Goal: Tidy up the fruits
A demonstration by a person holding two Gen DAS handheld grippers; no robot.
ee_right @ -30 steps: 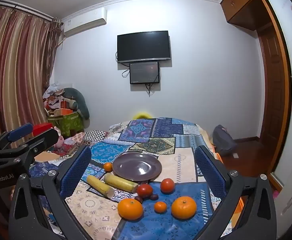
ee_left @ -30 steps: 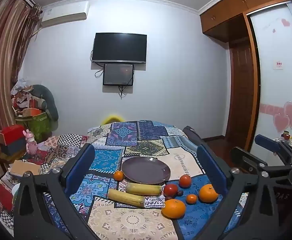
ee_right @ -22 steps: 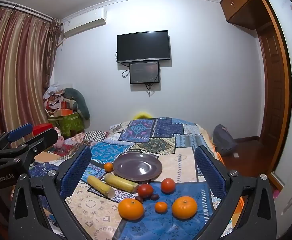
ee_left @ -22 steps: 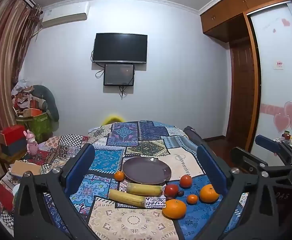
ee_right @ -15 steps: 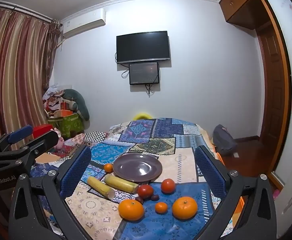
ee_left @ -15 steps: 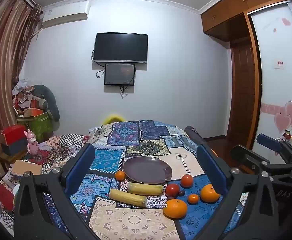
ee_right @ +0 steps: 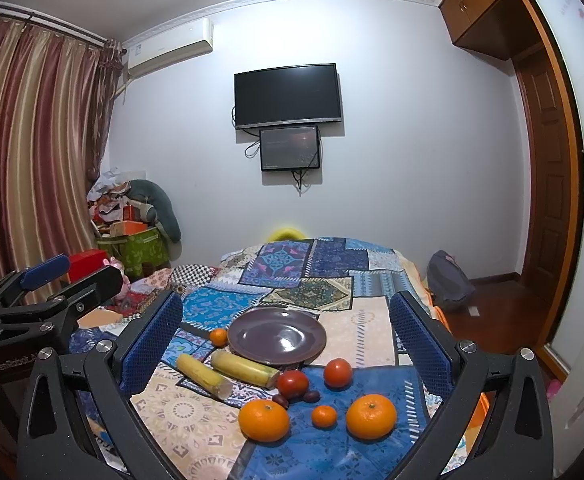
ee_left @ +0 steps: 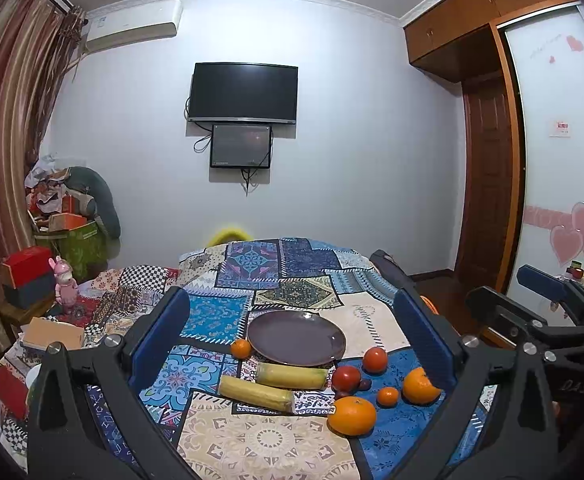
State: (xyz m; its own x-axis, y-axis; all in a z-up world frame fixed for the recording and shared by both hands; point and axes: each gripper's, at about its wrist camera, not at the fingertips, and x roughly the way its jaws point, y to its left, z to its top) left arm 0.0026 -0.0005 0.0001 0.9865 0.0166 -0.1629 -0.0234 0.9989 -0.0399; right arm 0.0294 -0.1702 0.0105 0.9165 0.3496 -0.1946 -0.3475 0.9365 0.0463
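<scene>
An empty dark purple plate [ee_left: 295, 337] [ee_right: 277, 335] lies on a patchwork bedspread. Around it lie two yellow corn cobs [ee_left: 256, 393] [ee_right: 204, 375], two red tomatoes [ee_left: 346, 377] [ee_right: 292, 383], two big oranges [ee_left: 351, 415] [ee_right: 264, 420], small tangerines [ee_left: 240, 348] [ee_right: 324, 416] and dark plums [ee_right: 311, 396]. My left gripper [ee_left: 292, 340] is open and empty, held above and short of the fruit. My right gripper [ee_right: 286, 340] is open and empty too, to the right of the left one.
The bed [ee_left: 284, 264] runs toward the far wall with a TV [ee_left: 243, 93]. Boxes and clutter [ee_left: 64, 216] stand at the left by the curtains. A dark bag [ee_right: 447, 280] lies on the floor at the right, near a wooden door [ee_right: 543, 184].
Both grippers have drifted very slightly; the fruit and plate sit as before. Both jaws stay open.
</scene>
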